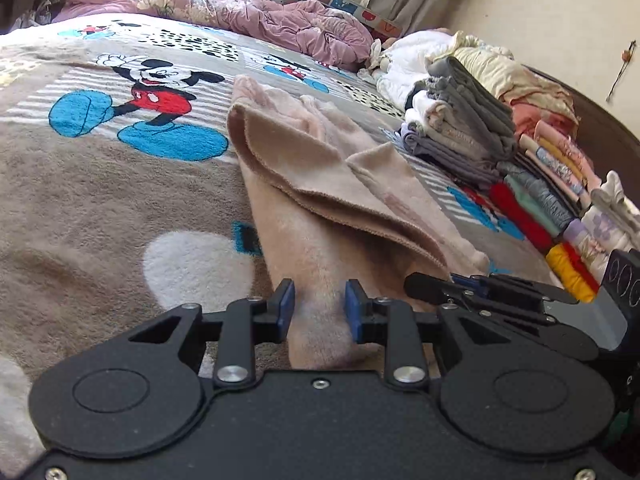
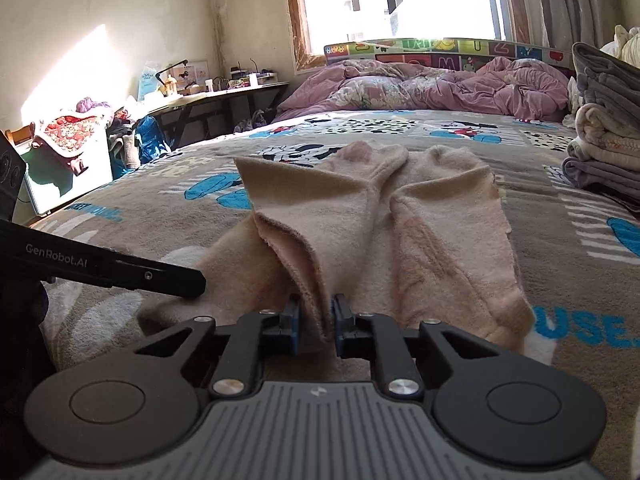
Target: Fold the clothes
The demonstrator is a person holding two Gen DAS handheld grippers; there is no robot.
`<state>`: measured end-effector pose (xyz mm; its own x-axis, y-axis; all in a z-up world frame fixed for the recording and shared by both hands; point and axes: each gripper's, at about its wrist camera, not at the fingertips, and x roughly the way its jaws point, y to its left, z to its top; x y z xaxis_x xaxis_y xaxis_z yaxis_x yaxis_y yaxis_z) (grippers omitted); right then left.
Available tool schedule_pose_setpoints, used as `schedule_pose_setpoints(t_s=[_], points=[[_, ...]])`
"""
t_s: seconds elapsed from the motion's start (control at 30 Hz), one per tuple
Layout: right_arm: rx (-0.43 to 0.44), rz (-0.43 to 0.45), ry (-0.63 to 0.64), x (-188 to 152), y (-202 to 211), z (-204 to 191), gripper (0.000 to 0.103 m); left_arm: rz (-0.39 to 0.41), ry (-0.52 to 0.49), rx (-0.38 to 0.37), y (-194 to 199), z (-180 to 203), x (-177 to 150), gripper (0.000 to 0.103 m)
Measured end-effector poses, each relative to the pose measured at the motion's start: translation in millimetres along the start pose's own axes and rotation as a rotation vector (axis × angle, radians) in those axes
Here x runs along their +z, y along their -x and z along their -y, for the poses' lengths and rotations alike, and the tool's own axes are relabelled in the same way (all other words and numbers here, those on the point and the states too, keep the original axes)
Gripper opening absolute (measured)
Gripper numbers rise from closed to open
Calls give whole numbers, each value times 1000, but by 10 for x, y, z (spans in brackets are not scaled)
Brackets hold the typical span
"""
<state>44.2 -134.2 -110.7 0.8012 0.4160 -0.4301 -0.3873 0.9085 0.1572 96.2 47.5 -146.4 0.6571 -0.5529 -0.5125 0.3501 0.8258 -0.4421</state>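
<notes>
bed (image 2: 168, 200) carried mickey-print blanket (image 1: 120, 184), purple duvet (image 2: 420, 84) bunched at far end. stacks of folded clothes (image 1: 472, 136) sat along bed's right side. beige garment (image 2: 420, 240) lay mid-blanket, partly folded, near edge raised. left gripper (image 1: 320, 312): fingers apart, garment's corner between them, pads not pressing. right gripper (image 2: 316, 316): fingers pinched on garment's lifted fold.

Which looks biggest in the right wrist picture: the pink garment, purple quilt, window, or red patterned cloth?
As they look, largest first:
1. pink garment, nearest the camera, so perhaps not truly biggest
2. window and purple quilt, too alike to rank
3. red patterned cloth
</notes>
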Motion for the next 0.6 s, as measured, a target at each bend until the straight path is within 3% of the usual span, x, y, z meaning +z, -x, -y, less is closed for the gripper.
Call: schedule_pose_setpoints(t_s=[0.17,0.23,0.3,0.37,0.43,0.6], points=[[-15,45,-20,129,142,81,15,105,67,-140,155,3,85,24],[-18,-1,-3,97,59,119,15,35,1,-99,42,87,74,25],[-36,-51,35,25,-29,85,14,-81,-125,9,-145,194,-15,24],[-59,-80,80,-58,-74,30,14,-123,-200,73,-236,240,-97,26],[-74,-79,118,-67,-63,-14,14,-122,-147,52,-194,177,-30,26],[-52,0,93,-38,101,-4,14,12,-114,56,-28,158,29,26]])
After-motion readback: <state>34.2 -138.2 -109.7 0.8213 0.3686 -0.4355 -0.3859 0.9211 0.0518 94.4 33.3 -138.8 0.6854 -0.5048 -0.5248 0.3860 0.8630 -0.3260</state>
